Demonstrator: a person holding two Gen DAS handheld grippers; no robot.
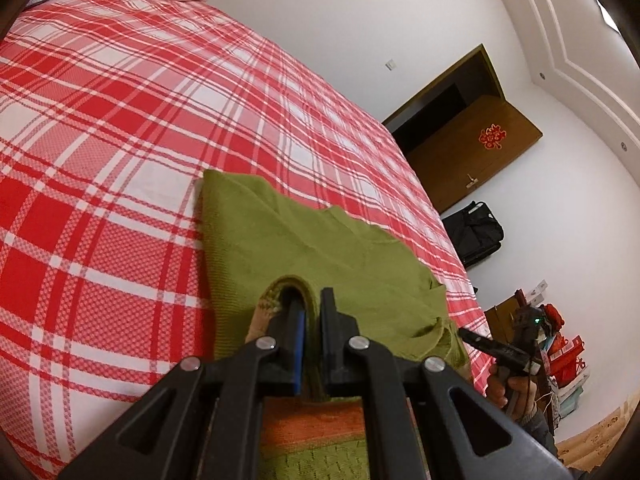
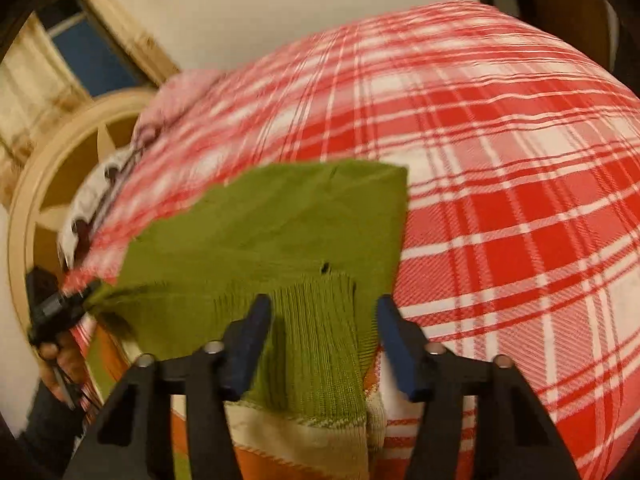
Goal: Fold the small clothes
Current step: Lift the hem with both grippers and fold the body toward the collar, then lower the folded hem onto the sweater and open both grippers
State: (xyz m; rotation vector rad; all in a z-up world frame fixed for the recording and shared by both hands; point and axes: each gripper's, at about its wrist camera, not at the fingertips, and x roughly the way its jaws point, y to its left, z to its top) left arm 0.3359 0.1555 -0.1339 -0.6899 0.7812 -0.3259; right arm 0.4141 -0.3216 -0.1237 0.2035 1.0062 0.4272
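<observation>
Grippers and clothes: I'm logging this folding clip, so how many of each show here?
Green sweaters: 1
Grippers: 2, the left gripper shut on the sweater, the right gripper open above its ribbed cuff
Plaid bedsheets: 1
Total: 4

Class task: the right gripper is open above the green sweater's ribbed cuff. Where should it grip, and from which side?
Grip the ribbed cuff of the green sweater from the near edge of the bed, fingers astride its width: it lies flat, pointing toward the right gripper.
</observation>
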